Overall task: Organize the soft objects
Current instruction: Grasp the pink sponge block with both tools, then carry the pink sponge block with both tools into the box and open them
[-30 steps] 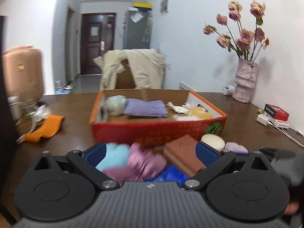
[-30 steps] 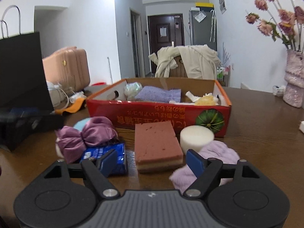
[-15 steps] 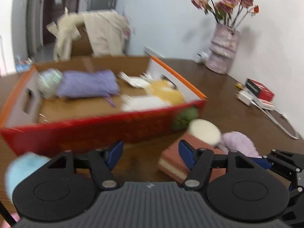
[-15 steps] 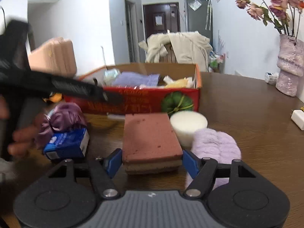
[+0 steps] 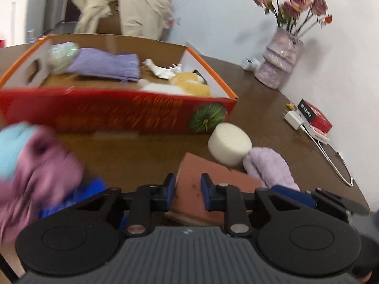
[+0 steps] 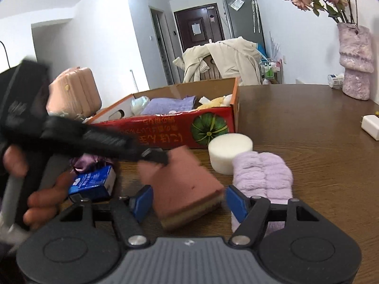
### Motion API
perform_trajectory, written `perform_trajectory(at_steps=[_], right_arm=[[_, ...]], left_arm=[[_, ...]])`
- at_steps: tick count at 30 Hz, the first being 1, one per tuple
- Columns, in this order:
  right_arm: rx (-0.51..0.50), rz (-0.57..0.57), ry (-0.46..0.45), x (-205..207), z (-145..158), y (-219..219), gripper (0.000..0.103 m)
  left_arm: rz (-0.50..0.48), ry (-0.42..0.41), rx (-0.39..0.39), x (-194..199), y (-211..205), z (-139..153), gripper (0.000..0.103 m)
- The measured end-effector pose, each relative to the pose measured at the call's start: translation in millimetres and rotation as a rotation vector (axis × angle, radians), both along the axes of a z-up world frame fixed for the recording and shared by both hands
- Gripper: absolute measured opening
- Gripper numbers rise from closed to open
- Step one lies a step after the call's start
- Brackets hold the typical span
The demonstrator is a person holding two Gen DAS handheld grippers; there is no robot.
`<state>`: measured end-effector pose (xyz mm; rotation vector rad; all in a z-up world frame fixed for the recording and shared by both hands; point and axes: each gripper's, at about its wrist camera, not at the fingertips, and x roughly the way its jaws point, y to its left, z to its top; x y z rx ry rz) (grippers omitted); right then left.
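Observation:
A pink sponge block (image 5: pixel 213 182) (image 6: pixel 182 179) lies on the brown table (image 6: pixel 308 142), skewed, in front of the red cardboard box (image 5: pixel 118 116) (image 6: pixel 165 130). My left gripper (image 5: pixel 188 189) (image 6: pixel 156 157) is closing, and its pads pinch the sponge's far left corner. My right gripper (image 6: pixel 189 202) straddles the sponge's near end, its jaws apart with a thin gap at the right pad. A white round sponge (image 5: pixel 229 144) (image 6: pixel 229 151) and a lilac fluffy cloth (image 5: pixel 270 168) (image 6: pixel 263 177) lie just right of it. A pink satin scrunchie (image 5: pixel 42 172) and a blue pack (image 6: pixel 92 184) lie to the left.
The box holds a purple towel (image 5: pixel 104 66), a plush toy (image 5: pixel 189 87) and other soft things. A vase of flowers (image 6: pixel 355 64), a white charger (image 5: pixel 293 120) with its cable and a red packet (image 5: pixel 315 116) stand along the right. A hand (image 6: pixel 42 201) holds the left gripper.
My left gripper swung right from the scrunchie to the pink sponge and its jaws narrowed onto the corner. The sponge has turned askew. My right gripper came closer around its near end.

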<state>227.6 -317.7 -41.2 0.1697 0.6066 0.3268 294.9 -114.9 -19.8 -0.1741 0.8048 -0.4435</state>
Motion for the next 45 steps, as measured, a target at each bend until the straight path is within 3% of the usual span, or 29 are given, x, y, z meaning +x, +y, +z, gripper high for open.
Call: perform_trajectory(at_steps=[5, 10, 11, 13, 14, 19, 23, 26, 28, 32, 36, 40, 42, 45], right_arm=[[0.113, 0.028, 0.035, -10.3, -2.4, -12.7, 0.067], [0.207, 0.021, 0.106, -7.5, -14.0, -17.4, 0.043], [0.217, 0.014, 0.110, -8.4, -15.6, -17.4, 0.043], [0.243, 0.017, 0.124, -10.1, -15.7, -18.5, 0.042], [0.239, 0.026, 0.121, -13.6, -14.3, -18.9, 0.042], [0.223, 0.000, 0.089, -36.3, -6.2, -26.7, 0.047], [0.244, -0.007, 0.086, -44.9, -6.2, -32.3, 0.047], [0.259, -0.018, 0.103, -43.6, -10.9, -29.8, 0.047], [0.265, -0.018, 0.109, -42.5, -13.1, -26.1, 0.038], [0.239, -0.020, 0.104, -40.8, -9.2, -16.4, 0.032], [0.233, -0.006, 0.037, -27.1, 18.4, -6.7, 0.032], [0.276, 0.046, -0.040, 27.1, 58.7, 14.9, 0.032], [0.281, 0.078, -0.079, 63.1, 73.2, 33.3, 0.032], [0.314, 0.088, -0.035, 126.0, 76.7, 60.0, 0.031]], left_arm=[[0.078, 0.006, -0.029, -52.1, 4.6, 1.1, 0.021], [0.114, 0.004, -0.044, -75.7, 3.2, -0.7, 0.023], [0.119, 0.007, -0.050, -79.4, 3.9, 1.0, 0.025], [0.119, -0.013, -0.058, -88.2, 4.0, 3.3, 0.041], [0.128, -0.022, -0.059, -91.3, 4.6, 3.3, 0.045], [0.148, -0.014, -0.078, -93.9, 5.1, 0.9, 0.050], [0.127, 0.005, -0.108, -91.0, 4.7, -2.1, 0.048], [0.105, 0.023, -0.115, -88.4, 4.5, -5.3, 0.037], [0.099, 0.025, -0.120, -87.8, 6.3, -5.8, 0.033], [0.099, -0.015, -0.139, -85.1, 16.0, 7.4, 0.031], [0.112, -0.141, -0.148, -58.9, 34.9, 49.9, 0.031], [0.171, -0.252, -0.115, 4.8, 65.6, 94.3, 0.031], [0.199, -0.239, -0.112, 43.0, 83.1, 104.1, 0.031], [0.231, -0.185, -0.089, 94.9, 104.2, 102.5, 0.031]])
